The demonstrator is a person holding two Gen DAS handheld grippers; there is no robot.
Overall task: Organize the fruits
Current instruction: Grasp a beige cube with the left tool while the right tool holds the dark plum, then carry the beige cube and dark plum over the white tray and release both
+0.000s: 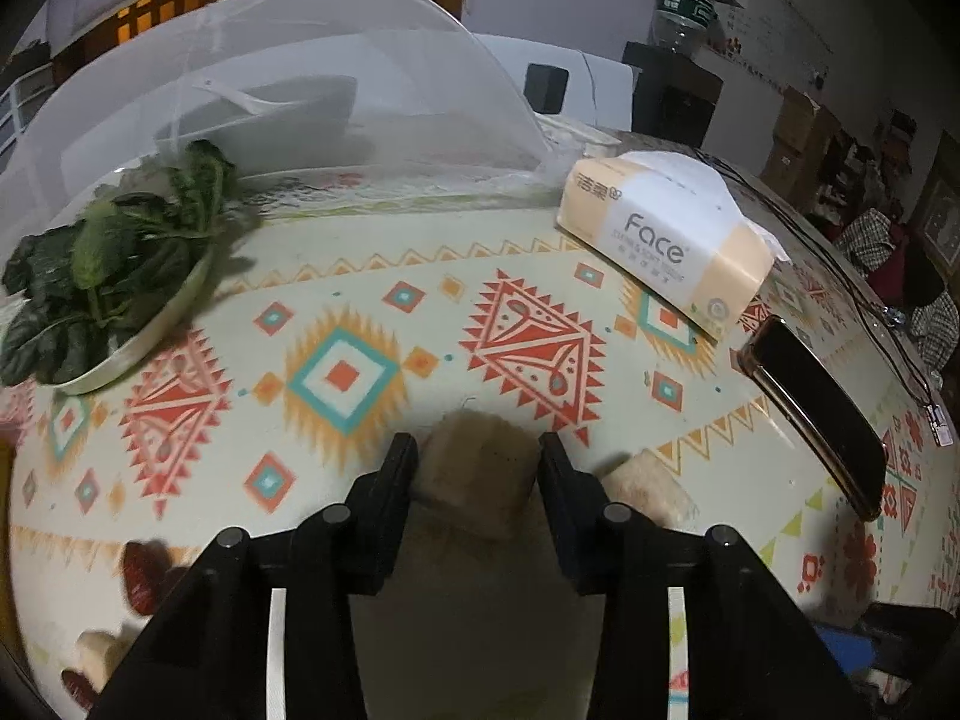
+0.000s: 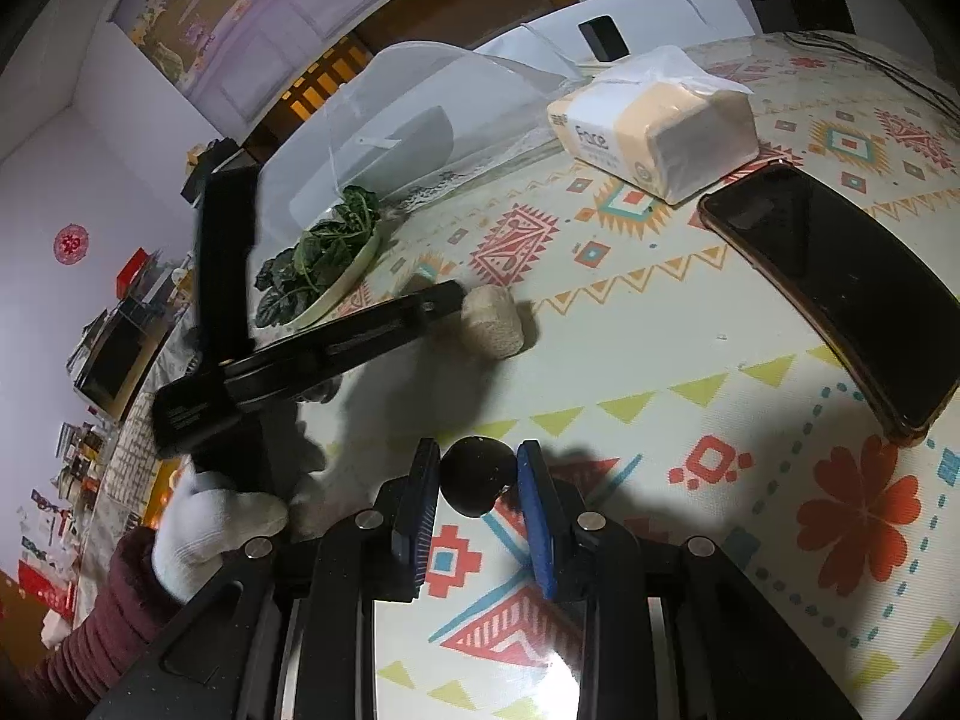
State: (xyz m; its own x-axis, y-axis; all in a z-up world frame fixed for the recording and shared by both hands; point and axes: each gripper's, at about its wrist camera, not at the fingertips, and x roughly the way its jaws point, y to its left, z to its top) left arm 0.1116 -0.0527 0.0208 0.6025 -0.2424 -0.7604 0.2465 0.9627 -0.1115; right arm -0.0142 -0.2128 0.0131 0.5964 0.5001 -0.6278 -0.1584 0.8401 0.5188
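A tan cylindrical chunk lies on the patterned tablecloth, and my left gripper is shut on it, one black finger pressed to each side. The right wrist view shows the same chunk at the tip of that gripper's finger. A second tan chunk lies just right of the left gripper. My right gripper is shut on a small dark round fruit, held low over the cloth. Several red dates and another pale piece lie at the lower left.
A plate of leafy greens stands at the left beside a white mesh food cover over bowls. A tissue pack and a black phone lie at the right. A white-gloved hand holds the left gripper.
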